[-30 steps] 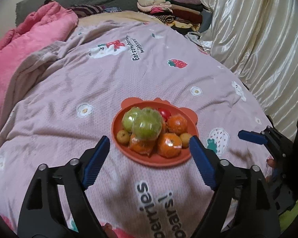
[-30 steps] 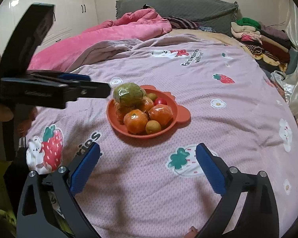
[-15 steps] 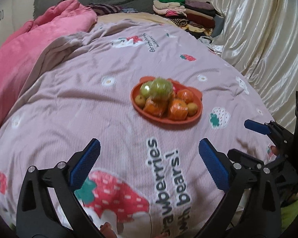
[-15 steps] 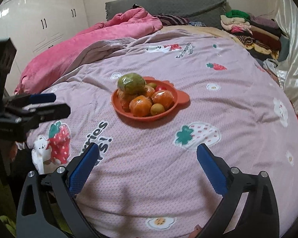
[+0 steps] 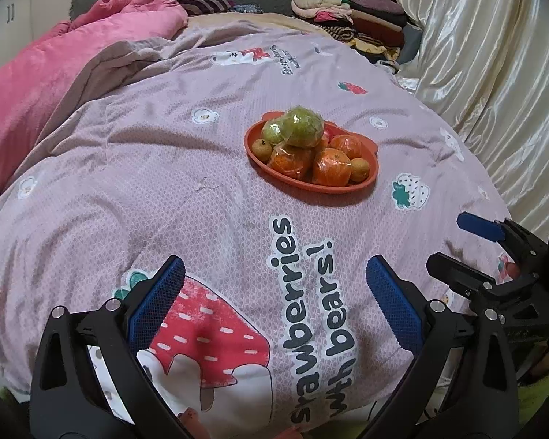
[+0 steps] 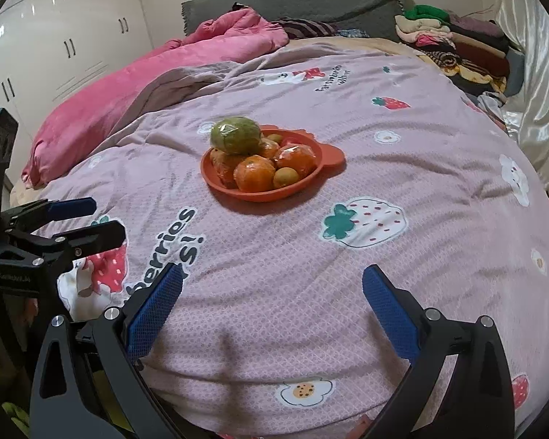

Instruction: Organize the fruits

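An oval orange plastic plate point(image 5: 366, 183) on the quilted pink bedspread point(image 5: 164, 183) carries glossy film-wrapped oranges point(image 5: 331, 168) under a green fruit point(image 5: 303, 128). Nearer than the plate, the left hand-held gripper point(image 5: 274, 307) and right hand-held gripper point(image 6: 272, 301) gape, released and empty.

A pink blanket point(image 6: 135, 84) lies upper left; folded clothes point(image 6: 454, 40) upper right; a wardrobe point(image 6: 55, 36), probably, behind.

plate point(image 5: 369, 179) orange – quilt point(image 5: 201, 190) mauve, strawberry print | blanket point(image 5: 36, 84) pink

red fruit point(image 5: 327, 132) (mostly hidden behind oranges point(image 5: 331, 167))
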The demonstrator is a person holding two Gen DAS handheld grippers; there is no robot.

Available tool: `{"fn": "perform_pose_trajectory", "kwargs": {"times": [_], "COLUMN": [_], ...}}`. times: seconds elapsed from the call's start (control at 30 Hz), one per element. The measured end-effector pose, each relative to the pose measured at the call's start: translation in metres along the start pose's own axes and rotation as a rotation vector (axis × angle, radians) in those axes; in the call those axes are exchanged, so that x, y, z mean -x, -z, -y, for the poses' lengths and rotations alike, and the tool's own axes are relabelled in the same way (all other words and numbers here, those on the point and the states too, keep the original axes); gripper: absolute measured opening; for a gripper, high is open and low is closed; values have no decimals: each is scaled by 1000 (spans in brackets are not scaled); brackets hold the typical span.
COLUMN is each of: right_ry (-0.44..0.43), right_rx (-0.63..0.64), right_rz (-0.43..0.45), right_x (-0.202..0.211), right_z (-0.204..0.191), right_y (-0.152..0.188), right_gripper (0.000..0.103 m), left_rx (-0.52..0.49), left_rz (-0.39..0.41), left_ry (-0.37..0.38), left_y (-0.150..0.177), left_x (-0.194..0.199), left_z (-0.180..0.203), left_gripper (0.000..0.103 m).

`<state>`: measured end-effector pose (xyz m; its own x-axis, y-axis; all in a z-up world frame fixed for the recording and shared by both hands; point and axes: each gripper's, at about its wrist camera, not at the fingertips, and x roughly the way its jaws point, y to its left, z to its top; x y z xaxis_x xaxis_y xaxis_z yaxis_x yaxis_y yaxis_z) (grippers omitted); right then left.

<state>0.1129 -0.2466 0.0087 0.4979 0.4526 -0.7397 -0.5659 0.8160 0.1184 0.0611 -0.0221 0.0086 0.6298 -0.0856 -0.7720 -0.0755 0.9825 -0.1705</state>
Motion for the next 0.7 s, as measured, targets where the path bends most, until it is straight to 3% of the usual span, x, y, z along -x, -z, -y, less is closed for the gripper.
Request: {"fn": "perform_pose_trajectory", "kwargs": {"times": [0.7], "right_ry": [3], "right_rx": [-5], "right_rz": [2], "right_x": [4], "right_z": [3], "right_y": [1], "right_gripper": [98], "left_rx": [13], "left_rz": [8], "left_ry": [-14], "left_y": [-1], "left_x": [4], "left_z": [1], "left_gripper": [93]}}
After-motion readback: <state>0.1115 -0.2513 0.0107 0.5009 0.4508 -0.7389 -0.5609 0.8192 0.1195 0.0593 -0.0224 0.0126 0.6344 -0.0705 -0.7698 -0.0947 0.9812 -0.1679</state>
